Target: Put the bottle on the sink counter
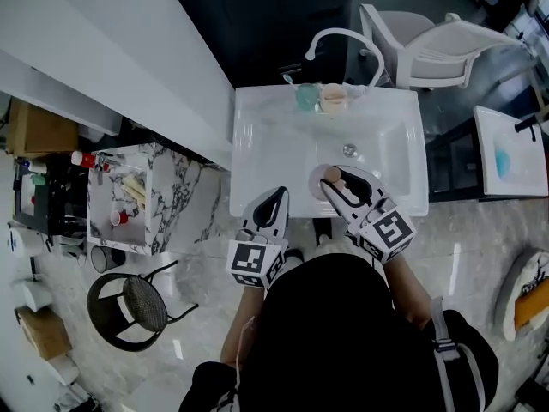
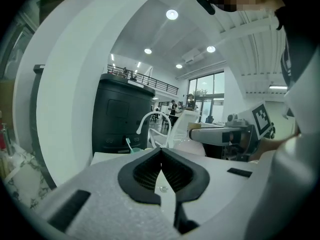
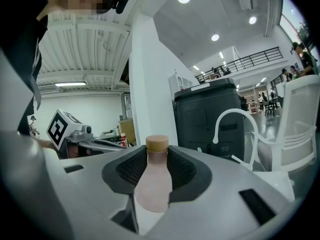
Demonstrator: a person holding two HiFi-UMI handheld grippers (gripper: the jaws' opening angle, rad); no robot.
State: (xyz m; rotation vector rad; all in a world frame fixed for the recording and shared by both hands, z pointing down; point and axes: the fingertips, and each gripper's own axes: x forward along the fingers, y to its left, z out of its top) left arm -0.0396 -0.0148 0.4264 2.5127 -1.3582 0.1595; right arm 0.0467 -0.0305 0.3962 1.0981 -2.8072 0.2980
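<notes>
**Bottle in my right gripper, over the front of the basin**

The sink worktop (image 1: pixel 257 127) is white and glossy. Its basin lies toward the right, with the drain (image 1: pixel 349 150) in the middle. The flat part on the left is bare. At the back rim a white faucet (image 1: pixel 343 37) bends over the basin. A teal cup (image 1: pixel 306 97) and a beige cup (image 1: pixel 334 98) stand just beside its foot.

My right gripper (image 1: pixel 341 185) is clamped on the pink bottle (image 1: pixel 330 177); the pads press both sides of it below the tan cap. The bottle is upright between the jaws, above the front part of the basin, near the front rim. My left gripper (image 1: pixel 276 197) is closed and empty, at the front edge of the worktop.

A white wall (image 1: pixel 129 41) runs along the left side and meets the rear left corner. A dark cabinet (image 1: pixel 274 24) stands behind, and a white chair (image 1: pixel 429 50) behind on the right. On the left there is a marble side table (image 1: pixel 171 196), well apart from the worktop. The pale floor (image 1: pixel 480 264) lies open on the right.
</notes>
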